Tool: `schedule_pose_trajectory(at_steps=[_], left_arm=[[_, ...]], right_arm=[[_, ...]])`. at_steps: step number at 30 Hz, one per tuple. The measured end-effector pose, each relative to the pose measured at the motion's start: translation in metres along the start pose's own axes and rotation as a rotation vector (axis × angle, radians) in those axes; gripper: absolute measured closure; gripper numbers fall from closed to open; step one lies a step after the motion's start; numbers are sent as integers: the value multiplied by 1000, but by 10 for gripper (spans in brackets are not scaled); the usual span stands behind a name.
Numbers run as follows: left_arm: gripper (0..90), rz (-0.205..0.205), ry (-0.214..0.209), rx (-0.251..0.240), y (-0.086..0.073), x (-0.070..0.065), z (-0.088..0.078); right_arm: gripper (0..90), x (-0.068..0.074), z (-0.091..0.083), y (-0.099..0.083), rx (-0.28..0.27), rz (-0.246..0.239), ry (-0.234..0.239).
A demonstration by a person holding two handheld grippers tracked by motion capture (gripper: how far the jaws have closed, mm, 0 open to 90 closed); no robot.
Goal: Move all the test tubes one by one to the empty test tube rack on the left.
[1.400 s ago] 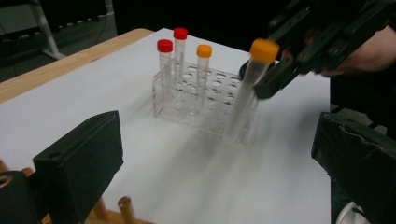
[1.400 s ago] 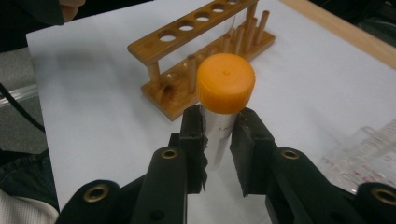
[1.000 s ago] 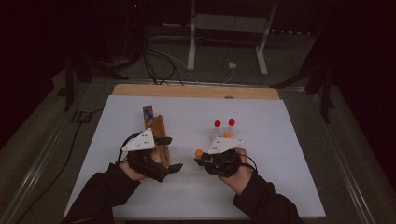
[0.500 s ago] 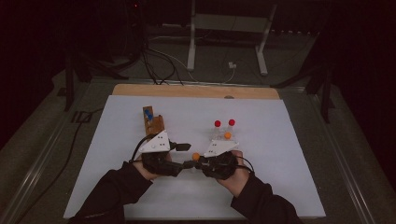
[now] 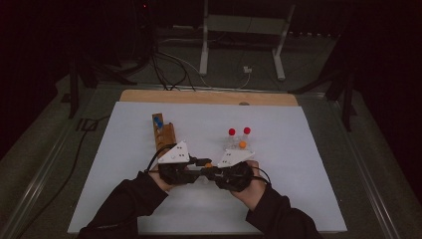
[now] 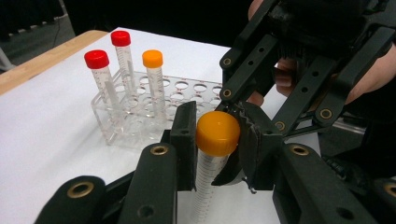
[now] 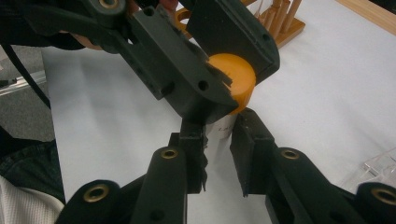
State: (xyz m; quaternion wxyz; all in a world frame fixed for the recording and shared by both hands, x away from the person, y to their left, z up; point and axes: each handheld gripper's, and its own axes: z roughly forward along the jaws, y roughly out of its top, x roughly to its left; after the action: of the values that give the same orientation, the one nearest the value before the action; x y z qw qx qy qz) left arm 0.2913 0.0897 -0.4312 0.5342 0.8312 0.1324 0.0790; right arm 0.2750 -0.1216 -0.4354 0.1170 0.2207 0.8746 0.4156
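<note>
A clear tube with an orange cap (image 6: 217, 133) is held between both grippers above the white mat. My left gripper (image 6: 217, 137) has just been closing, and its pads now press on the two sides of the orange cap (image 7: 236, 79). My right gripper (image 7: 219, 140) is shut on the tube's clear body (image 7: 218, 130), just under the cap. In the high view the left gripper (image 5: 201, 164) and the right gripper (image 5: 213, 172) meet tip to tip near the mat's front middle, with the cap (image 5: 208, 165) between them.
A clear rack (image 5: 234, 147) behind the right hand holds two red-capped tubes (image 5: 232, 132) and an orange-capped one (image 5: 242, 144). A wooden rack (image 5: 164, 134) with a blue-capped tube (image 5: 158, 121) stands behind the left hand. The white mat (image 5: 308, 164) lies on a table with a wooden far edge.
The left gripper has moved right from beside the wooden rack to meet the right gripper, and its jaws have closed on the orange cap. The right hand has stayed put.
</note>
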Motion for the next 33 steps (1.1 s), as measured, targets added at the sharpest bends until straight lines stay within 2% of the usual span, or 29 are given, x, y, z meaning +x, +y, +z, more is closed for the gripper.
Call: schedule_pose_trajectory(at_steps=[4, 8, 10, 15, 26, 28, 33], left_arm=[[717, 13, 4, -2, 0, 0, -1], [719, 7, -3, -13, 2, 1, -4], [720, 1, -5, -23, 3, 3, -7], [720, 0, 21, -29, 9, 8, -20], [720, -22, 108, -59, 16, 26, -50], [720, -24, 126, -71, 17, 29, -55], [720, -31, 169, -83, 20, 37, -65]], right_arm=[[749, -1, 0, 0, -4, 1, 4], [738, -2, -2, -1, -21, 10, 16], [689, -2, -4, 0, -42, 20, 11], [550, -4, -13, 1, -81, 31, -13], [269, -2, -27, 5, -166, 34, -26], [171, -2, -28, 5, -179, 38, -29], [107, -3, -28, 4, -189, 46, -13]])
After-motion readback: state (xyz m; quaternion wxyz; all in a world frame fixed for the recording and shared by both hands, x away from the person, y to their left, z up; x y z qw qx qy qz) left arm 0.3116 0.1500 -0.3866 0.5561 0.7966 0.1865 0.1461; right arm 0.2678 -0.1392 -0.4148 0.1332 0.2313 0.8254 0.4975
